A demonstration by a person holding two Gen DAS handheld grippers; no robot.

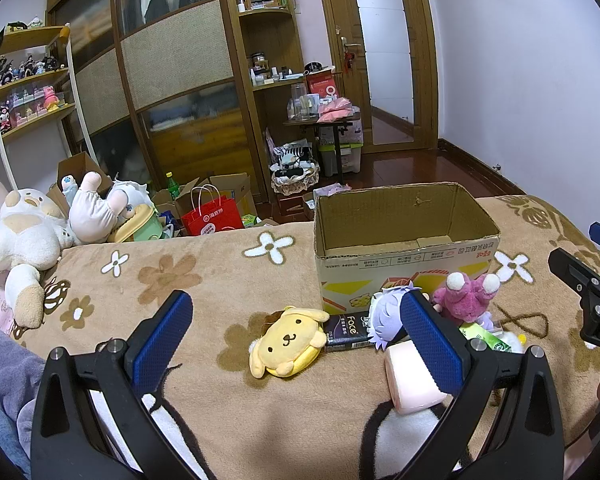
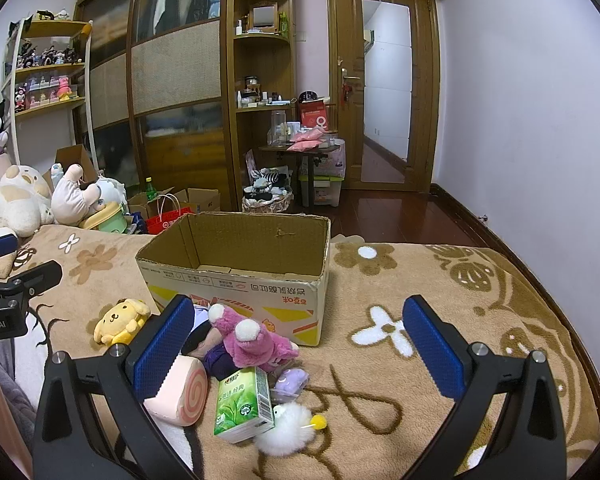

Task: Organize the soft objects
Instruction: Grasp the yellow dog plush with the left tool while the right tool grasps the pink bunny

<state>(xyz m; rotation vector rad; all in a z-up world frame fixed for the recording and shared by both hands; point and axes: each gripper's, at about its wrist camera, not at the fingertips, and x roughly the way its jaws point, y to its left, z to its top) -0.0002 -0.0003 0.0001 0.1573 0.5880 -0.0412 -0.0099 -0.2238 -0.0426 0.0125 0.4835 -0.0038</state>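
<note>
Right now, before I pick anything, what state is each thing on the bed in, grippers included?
Cardboard box: open, upright, looks empty.
Yellow dog plush: on the blanket, outside the box.
Pink plush: on the pile before the box.
Swirl roll plush: on its side.
Green tissue pack: leaning on the pile.
White fluffy toy: on the blanket.
Left gripper: open, empty.
Right gripper: open, empty.

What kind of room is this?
Most likely a bedroom in a home: a bed under a flowered blanket, a tall wooden wardrobe, and plush toys piled at the side.
</note>
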